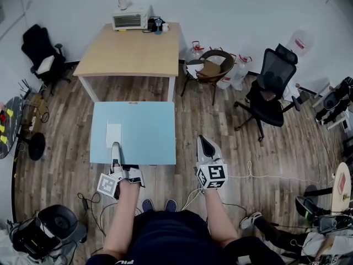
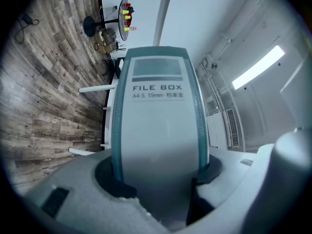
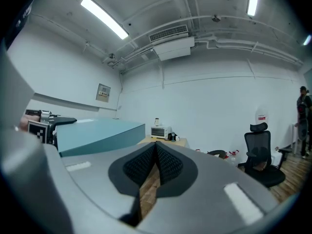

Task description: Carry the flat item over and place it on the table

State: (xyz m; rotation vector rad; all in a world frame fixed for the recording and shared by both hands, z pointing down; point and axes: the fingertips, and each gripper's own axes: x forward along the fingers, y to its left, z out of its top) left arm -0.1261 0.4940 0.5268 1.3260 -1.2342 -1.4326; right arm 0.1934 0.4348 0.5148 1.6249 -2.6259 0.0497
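A flat light-blue file box (image 1: 143, 131) hangs level in the air in front of the person, above the wood floor. My left gripper (image 1: 115, 147) is shut on its near edge. The left gripper view shows the box's labelled spine (image 2: 158, 130) wedged between both jaws. My right gripper (image 1: 204, 139) is to the right of the box, apart from it, shut with nothing in it; its pads (image 3: 168, 162) meet at the tip. The box (image 3: 97, 133) shows at the left of the right gripper view. The wooden table (image 1: 132, 51) stands beyond the box.
A white toaster oven (image 1: 130, 19) and small items sit at the table's far edge. A round wooden chair (image 1: 212, 68) and a black office chair (image 1: 270, 90) stand to the right, another black chair (image 1: 41, 54) to the left. Cables (image 1: 259, 175) lie on the floor.
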